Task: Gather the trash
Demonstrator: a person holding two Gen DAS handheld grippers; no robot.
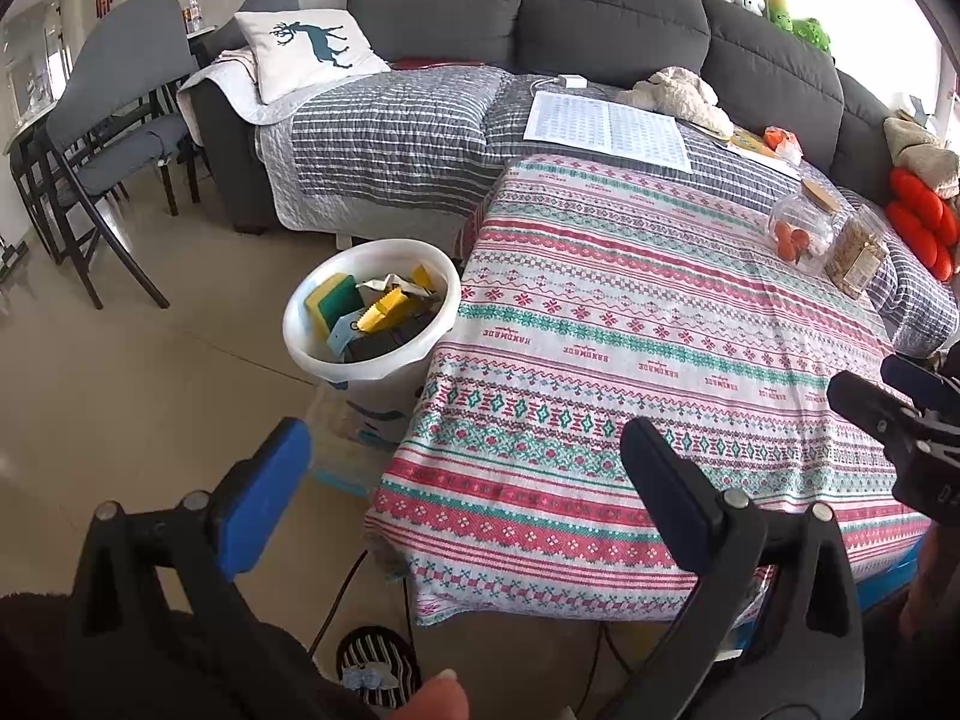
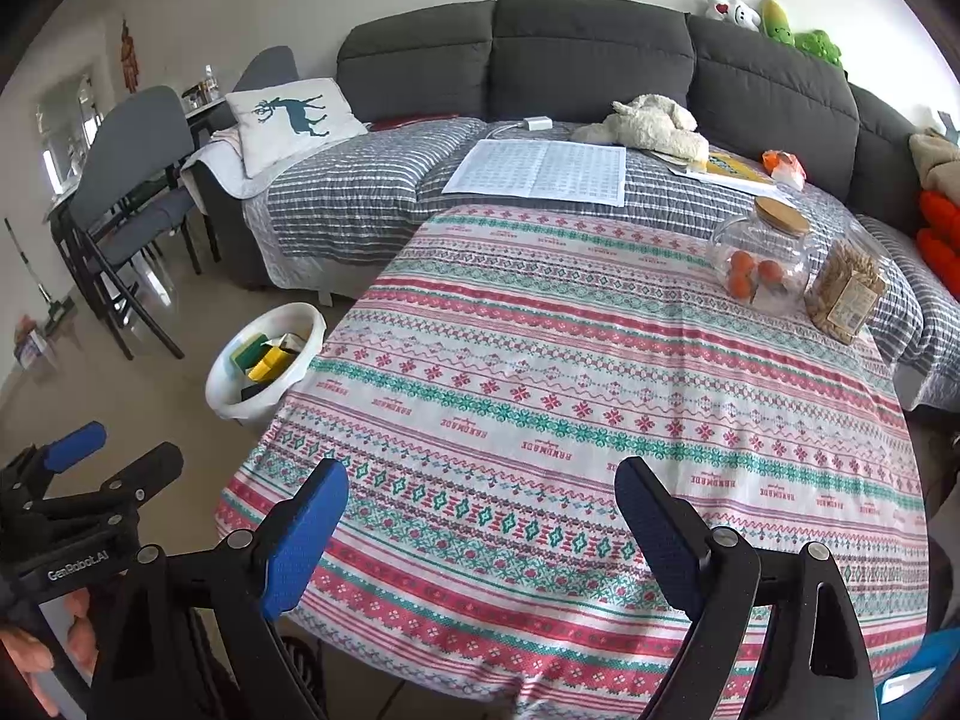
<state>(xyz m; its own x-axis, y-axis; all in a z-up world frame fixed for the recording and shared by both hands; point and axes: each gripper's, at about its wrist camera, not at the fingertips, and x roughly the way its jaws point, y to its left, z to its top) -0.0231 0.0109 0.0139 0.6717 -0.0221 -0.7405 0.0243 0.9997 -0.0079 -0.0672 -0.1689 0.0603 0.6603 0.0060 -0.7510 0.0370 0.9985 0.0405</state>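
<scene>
A white bin (image 1: 372,354) stands on the floor at the table's left edge, also in the right wrist view (image 2: 264,387). It holds a yellow-green sponge (image 1: 333,300), yellow packaging (image 1: 384,306) and dark scraps. My left gripper (image 1: 465,444) is open and empty, over the table's front left corner. My right gripper (image 2: 480,483) is open and empty above the near part of the patterned tablecloth (image 2: 600,390). Each gripper shows at the edge of the other's view.
A glass jar with oranges (image 2: 759,264) and a jar of snacks (image 2: 846,288) stand at the table's far right. Behind is a grey sofa (image 2: 594,54) with papers (image 2: 540,171), a plush toy (image 2: 648,126) and a deer pillow (image 2: 288,120). Grey chairs (image 1: 114,120) stand left.
</scene>
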